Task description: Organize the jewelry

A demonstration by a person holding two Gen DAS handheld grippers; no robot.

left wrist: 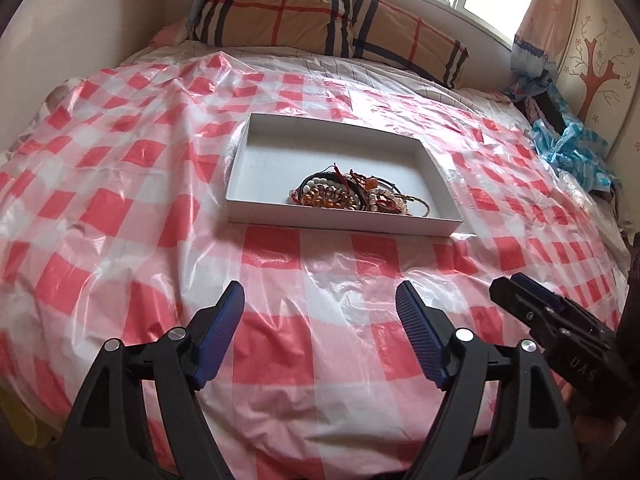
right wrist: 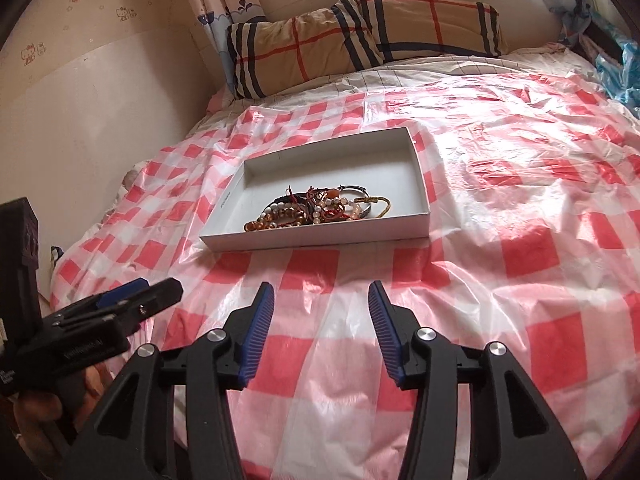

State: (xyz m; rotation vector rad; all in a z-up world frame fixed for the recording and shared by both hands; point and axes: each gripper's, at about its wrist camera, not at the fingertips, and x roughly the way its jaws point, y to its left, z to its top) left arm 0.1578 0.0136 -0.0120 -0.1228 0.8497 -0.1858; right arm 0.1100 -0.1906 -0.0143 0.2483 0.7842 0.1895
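A shallow white box (left wrist: 256, 152) (right wrist: 420, 184) lies on the bed. A tangled pile of beaded bracelets and cords (left wrist: 352, 194) (right wrist: 316, 208) sits in its near half. My left gripper (left wrist: 320, 300) is open and empty, hovering over the cloth short of the box. My right gripper (right wrist: 322, 300) is open and empty, also short of the box. Each gripper shows at the edge of the other's view: the right one in the left wrist view (left wrist: 520, 288), the left one in the right wrist view (right wrist: 152, 288).
A red-and-white checked plastic sheet (left wrist: 280, 360) (right wrist: 520, 240) covers the bed. Plaid pillows (left wrist: 280, 12) (right wrist: 360, 36) lie at the head under the window. Blue crumpled plastic (left wrist: 568, 148) lies at the bed's right edge. A wall (right wrist: 80, 120) runs along the left.
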